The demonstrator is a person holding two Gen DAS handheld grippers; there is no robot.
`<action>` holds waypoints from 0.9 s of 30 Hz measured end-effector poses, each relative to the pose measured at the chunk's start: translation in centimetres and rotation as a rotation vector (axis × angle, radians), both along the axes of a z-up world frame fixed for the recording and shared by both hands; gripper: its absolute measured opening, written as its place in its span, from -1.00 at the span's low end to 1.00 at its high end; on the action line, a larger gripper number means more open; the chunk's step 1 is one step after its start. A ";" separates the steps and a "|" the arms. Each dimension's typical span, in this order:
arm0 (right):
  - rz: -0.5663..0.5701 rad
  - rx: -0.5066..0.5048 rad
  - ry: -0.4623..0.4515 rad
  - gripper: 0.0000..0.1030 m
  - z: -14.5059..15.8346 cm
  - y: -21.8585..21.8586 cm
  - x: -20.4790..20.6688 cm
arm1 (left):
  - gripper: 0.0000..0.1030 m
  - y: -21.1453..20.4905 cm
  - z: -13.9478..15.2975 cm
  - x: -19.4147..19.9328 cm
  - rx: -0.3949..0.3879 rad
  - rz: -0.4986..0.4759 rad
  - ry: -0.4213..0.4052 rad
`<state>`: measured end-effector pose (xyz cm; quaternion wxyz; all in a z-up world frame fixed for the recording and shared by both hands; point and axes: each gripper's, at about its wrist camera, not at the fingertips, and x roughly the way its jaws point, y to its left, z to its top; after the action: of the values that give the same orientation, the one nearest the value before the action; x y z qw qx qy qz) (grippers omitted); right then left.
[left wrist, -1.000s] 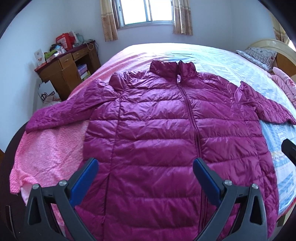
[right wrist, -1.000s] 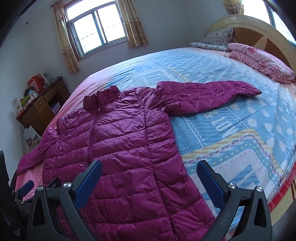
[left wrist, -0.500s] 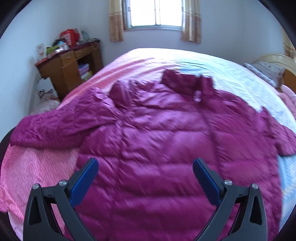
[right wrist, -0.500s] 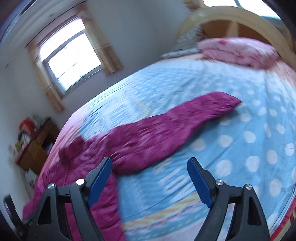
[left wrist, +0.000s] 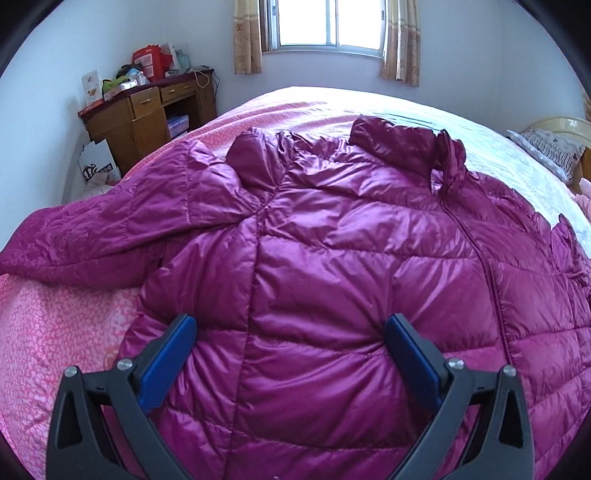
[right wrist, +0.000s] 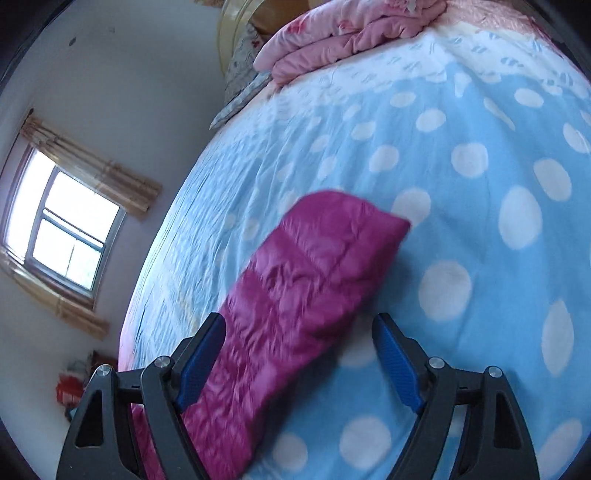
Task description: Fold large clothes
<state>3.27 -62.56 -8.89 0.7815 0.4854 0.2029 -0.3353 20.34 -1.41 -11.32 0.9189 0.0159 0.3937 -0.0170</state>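
A bedroom with a wide bed [left wrist: 66, 332] under a curtained window [left wrist: 325, 22] holds the scene. The left gripper [left wrist: 290, 332] hangs with jaws spread wide, directly over the magenta puffer jacket [left wrist: 351, 258] lying flat just ahead of it. The right gripper [right wrist: 299, 343] is likewise spread, its left finger beside the jacket's sleeve [right wrist: 303, 280], which stretches ahead over the blue dotted blanket [right wrist: 480, 221].
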 end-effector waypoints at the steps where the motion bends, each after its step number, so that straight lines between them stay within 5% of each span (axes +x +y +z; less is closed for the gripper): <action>1: -0.005 -0.009 0.006 0.60 -0.1 -0.3 0.2 | 1.00 -0.1 0.0 0.0 0.004 0.000 0.001; 3: -0.012 -0.045 0.038 0.47 0.0 -0.3 0.8 | 1.00 -0.1 0.0 0.0 0.007 -0.001 -0.001; 4: -0.015 -0.069 0.073 0.10 -0.1 -0.3 0.8 | 1.00 -0.1 0.0 0.0 0.006 -0.001 -0.002; 7: -0.001 -0.101 0.120 -0.56 -0.5 -0.7 0.4 | 1.00 0.0 0.0 0.2 -0.003 -0.003 -0.004; 10: 0.050 -0.123 0.112 -0.78 0.1 -1.0 -0.1 | 1.00 0.0 0.0 0.2 -0.008 -0.005 -0.003; 14: 0.112 -0.290 0.090 -0.83 4.8 2.5 -0.7 | 1.00 0.2 0.0 0.2 -0.021 -0.009 -0.003; 21: 0.431 -0.556 -0.064 -0.83 15.5 15.7 4.1 | 1.00 0.7 0.5 0.0 -0.049 -0.037 -0.001; 27: 0.712 -0.569 -0.156 -0.83 16.6 27.3 9.4 | 1.00 3.8 2.5 -1.8 -0.109 -0.004 -0.059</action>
<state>12.70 -35.29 7.70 0.9631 0.1755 0.1976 -0.0507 18.57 2.36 -8.82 0.9296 -0.0331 0.3648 -0.0397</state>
